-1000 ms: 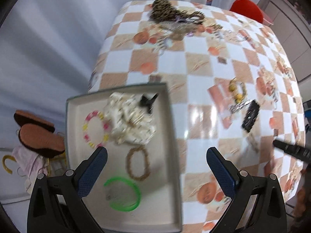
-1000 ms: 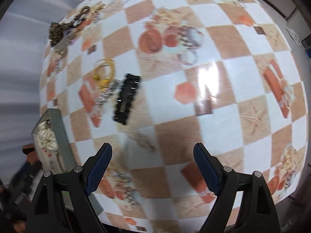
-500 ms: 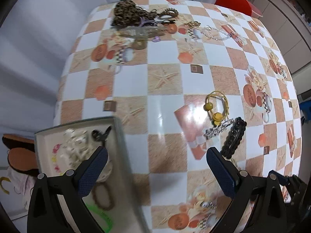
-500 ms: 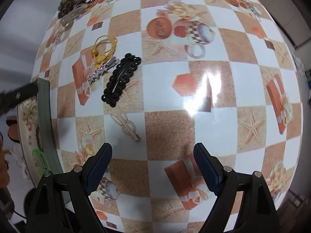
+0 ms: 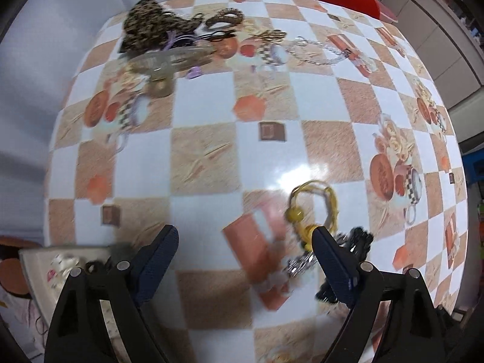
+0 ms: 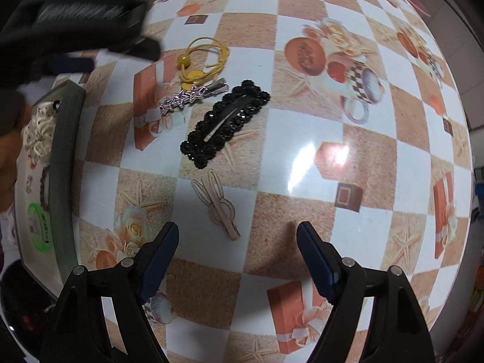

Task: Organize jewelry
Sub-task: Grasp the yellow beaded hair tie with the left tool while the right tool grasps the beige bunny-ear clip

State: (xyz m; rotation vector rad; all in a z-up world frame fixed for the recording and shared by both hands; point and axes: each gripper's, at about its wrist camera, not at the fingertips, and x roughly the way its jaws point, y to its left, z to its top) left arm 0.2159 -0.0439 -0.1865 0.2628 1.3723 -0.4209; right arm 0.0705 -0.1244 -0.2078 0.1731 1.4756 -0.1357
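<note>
Jaws of both grippers have just been narrowing yet stand wide, empty: left gripper (image 5: pixel 245 260) above the yellow elastic hair tie (image 5: pixel 314 205), right gripper (image 6: pixel 237 248) above the pale rabbit-shaped hair clip (image 6: pixel 216 202) beside the black beaded snap clip (image 6: pixel 225 124).

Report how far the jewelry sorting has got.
Done: the tray already holds several pieces, among them a green bangle and a cream scrunchie.

In hand: nothing. Both the left gripper and right gripper are open and empty; both sets of jaws have just been closing a little.

Left: the yellow hair tie, silver clip, black clip, bunny clip and the far pile on the table.
</note>
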